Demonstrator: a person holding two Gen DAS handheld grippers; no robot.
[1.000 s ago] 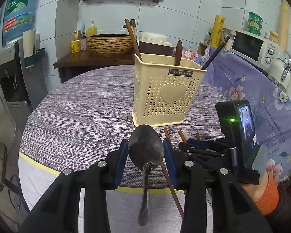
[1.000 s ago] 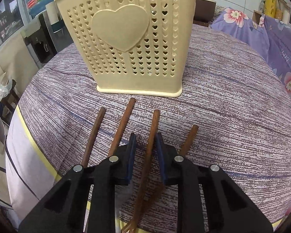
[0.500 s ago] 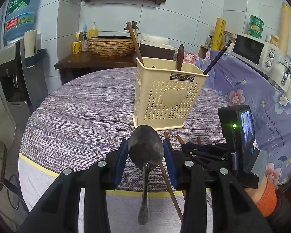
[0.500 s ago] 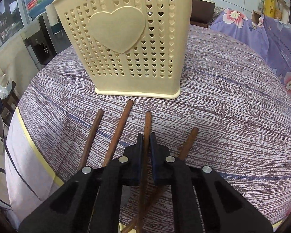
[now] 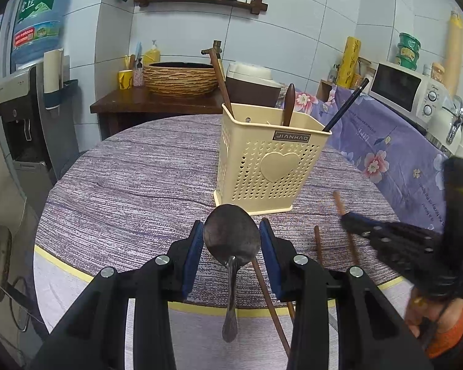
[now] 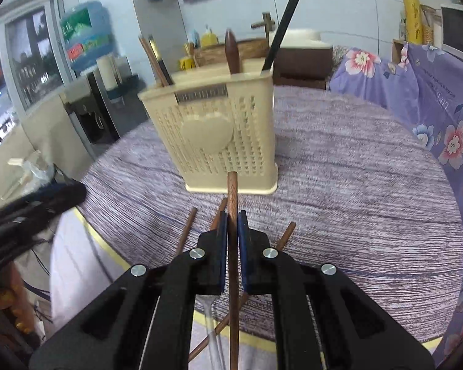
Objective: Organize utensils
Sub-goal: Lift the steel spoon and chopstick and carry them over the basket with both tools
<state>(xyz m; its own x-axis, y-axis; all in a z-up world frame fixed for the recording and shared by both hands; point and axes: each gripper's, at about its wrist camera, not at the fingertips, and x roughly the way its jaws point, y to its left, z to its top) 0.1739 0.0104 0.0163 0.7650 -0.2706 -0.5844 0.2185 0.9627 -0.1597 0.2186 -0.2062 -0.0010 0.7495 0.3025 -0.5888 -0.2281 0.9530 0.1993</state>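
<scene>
A cream perforated utensil holder [image 5: 271, 166] with a heart stands on the round purple table [image 5: 132, 178] and holds several wooden and dark utensils; it also shows in the right wrist view [image 6: 219, 141]. My left gripper [image 5: 231, 237] is shut on a dark metal spoon [image 5: 231, 234], bowl forward, in front of the holder. My right gripper [image 6: 233, 225] is shut on a brown wooden stick [image 6: 232, 191], lifted off the table and pointing at the holder. Three more wooden sticks [image 6: 186, 228] lie on the table beneath it. The right gripper [image 5: 348, 220] appears blurred in the left wrist view.
The table's yellow-edged front rim [image 5: 200, 306] is close below both grippers. A purple floral cloth [image 5: 395, 160] covers a counter on the right with a microwave [image 5: 407, 92]. A water dispenser [image 5: 24, 117] stands left, a woven basket [image 5: 182, 77] behind.
My right gripper closed on one wooden stick and lifted it off the table, rising and swinging right. My left gripper kept holding the spoon and rose slightly.
</scene>
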